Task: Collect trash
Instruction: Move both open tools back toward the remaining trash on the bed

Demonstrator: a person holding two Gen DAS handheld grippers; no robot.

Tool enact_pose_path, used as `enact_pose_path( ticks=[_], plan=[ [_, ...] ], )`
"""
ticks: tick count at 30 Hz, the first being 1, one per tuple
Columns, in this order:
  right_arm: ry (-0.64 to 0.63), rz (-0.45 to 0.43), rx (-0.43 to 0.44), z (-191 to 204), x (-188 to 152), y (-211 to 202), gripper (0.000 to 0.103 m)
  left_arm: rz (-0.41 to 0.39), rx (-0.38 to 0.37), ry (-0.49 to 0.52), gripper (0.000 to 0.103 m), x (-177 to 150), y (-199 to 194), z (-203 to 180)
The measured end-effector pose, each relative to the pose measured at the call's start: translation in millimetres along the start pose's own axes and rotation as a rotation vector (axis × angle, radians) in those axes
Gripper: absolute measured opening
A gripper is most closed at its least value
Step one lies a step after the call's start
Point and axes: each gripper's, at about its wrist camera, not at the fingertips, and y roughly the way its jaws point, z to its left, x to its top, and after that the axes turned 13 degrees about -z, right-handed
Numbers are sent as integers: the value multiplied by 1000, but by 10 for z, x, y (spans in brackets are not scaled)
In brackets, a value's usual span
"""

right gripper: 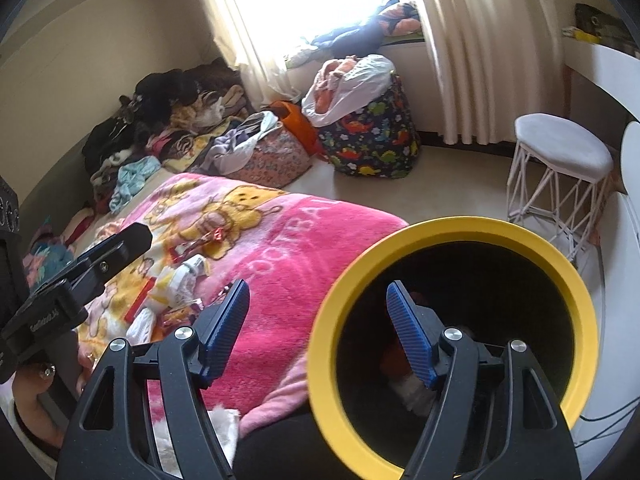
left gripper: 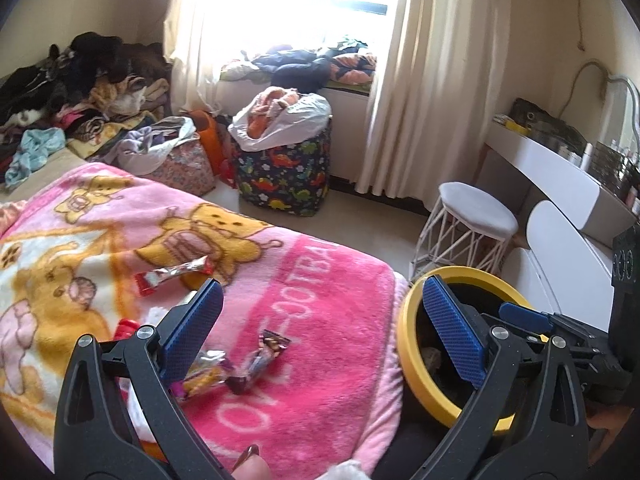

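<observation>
Jaws of the left gripper (left gripper: 320,332) stand spread wide and hold nothing, seen from the left wrist; a dark wrapper (left gripper: 262,354) lies on the pink blanket (left gripper: 332,320) between them, nearer the 9 o'clock pad, with a crumpled yellow wrapper (left gripper: 202,374) touching that pad's base and a red-silver wrapper (left gripper: 174,274) beyond its tip at 11 o'clock. At 3 o'clock the bin (left gripper: 410,344) with its yellow rim sits just past the blanket's edge, behind the other pad. From the right wrist, the right gripper (right gripper: 318,322) is likewise released and empty: one pad hangs inside the bin (right gripper: 560,276), the other over the blanket (right gripper: 280,272). Wrappers (right gripper: 180,280) lie at 9 o'clock beside the left gripper (right gripper: 86,268). Bare floor (right gripper: 452,196) opens at 12 o'clock.
</observation>
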Motion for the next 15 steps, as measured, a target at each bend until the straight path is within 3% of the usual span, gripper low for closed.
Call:
enact_pose_path(
  ticks=[15],
  plan=[
    [-50,44,92,419,-3,222,69,-10,83,-42,92,5,-119,437]
  ],
)
